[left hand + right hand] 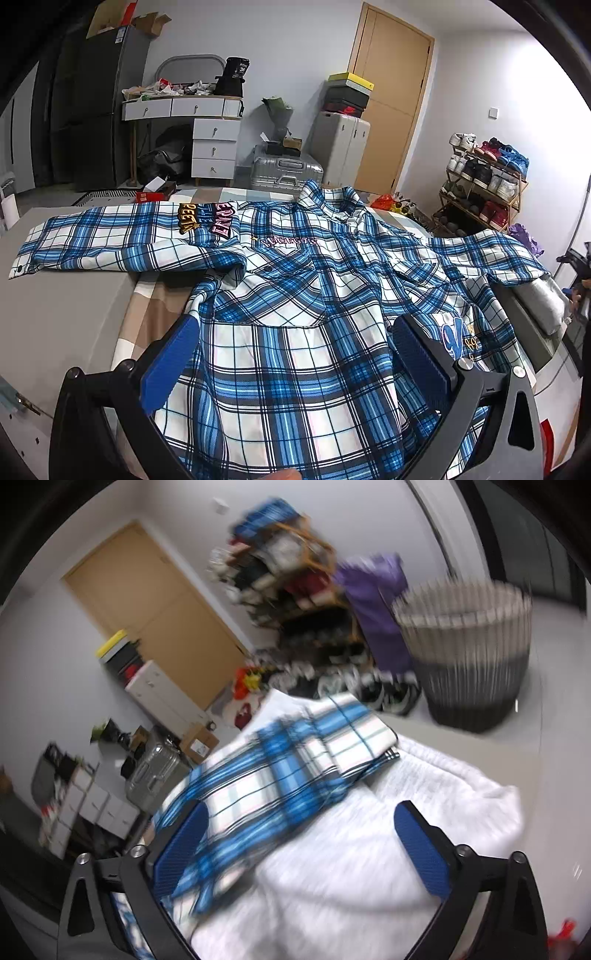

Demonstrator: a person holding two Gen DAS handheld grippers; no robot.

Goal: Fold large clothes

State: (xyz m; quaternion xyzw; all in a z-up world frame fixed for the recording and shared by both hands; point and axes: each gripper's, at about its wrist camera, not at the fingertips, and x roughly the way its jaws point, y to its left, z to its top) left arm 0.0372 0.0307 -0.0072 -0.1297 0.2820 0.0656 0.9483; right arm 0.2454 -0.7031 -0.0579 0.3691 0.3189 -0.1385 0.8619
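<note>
Blue-and-white plaid button-up shirt (295, 288) spread flat across bed (66, 306), sleeves out toward both side edges. Left gripper (295, 354) wide apart over hem. Right gripper (299, 842) wide apart above sleeve, holding nothing.

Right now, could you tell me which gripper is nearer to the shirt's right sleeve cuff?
Right. The right gripper hovers open over that sleeve, with the cuff just ahead. The left gripper sits open over the plaid shirt near its hem.

Blurred view, right gripper (299, 843) jaws spread, plaid sleeve (280, 771) draped over what seems white bedding (424, 812), striped basket (469, 657) beyond.
</note>
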